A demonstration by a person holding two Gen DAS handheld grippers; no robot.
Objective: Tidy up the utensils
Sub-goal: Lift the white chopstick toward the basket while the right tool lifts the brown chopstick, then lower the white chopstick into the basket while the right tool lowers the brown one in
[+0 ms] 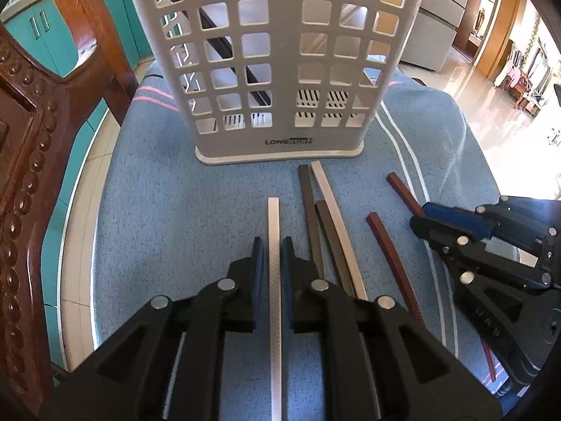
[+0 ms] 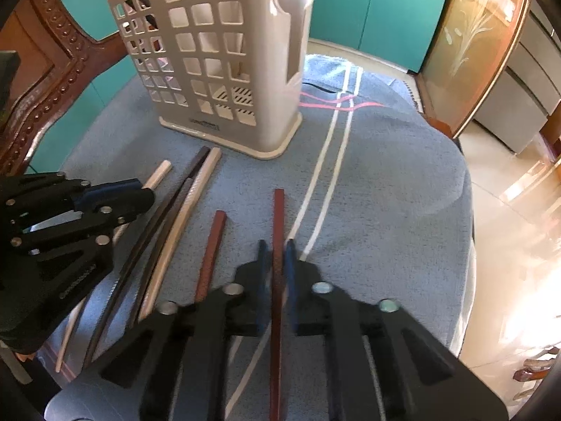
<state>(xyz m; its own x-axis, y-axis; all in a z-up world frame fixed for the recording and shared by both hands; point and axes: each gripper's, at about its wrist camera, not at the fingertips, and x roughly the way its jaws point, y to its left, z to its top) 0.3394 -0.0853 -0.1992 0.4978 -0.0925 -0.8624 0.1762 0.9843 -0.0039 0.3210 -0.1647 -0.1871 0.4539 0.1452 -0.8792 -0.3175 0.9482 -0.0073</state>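
Left wrist cam, starting closest: the left gripper (image 1: 272, 245) has its jaws pinched tight on a white chopstick (image 1: 273, 224) that runs straight out between the pads over the blue towel (image 1: 150, 210). Just to its right lie two dark brown chopsticks (image 1: 308, 203) and another white one (image 1: 328, 196), bunched together and touching, then a reddish-brown chopstick (image 1: 385, 245) a bit apart. Further back, the grey slotted utensil holder (image 1: 277, 70) stands upright on the towel with some dark utensils already inside its left compartment.

Right wrist cam: the right gripper (image 2: 277, 249) is clamped on a second reddish-brown chopstick (image 2: 278, 210), lying along the towel and pointing roughly at the holder. Carved wooden chair (image 1: 31, 140) is off to the left, teal cabinets (image 2: 368, 10) behind.
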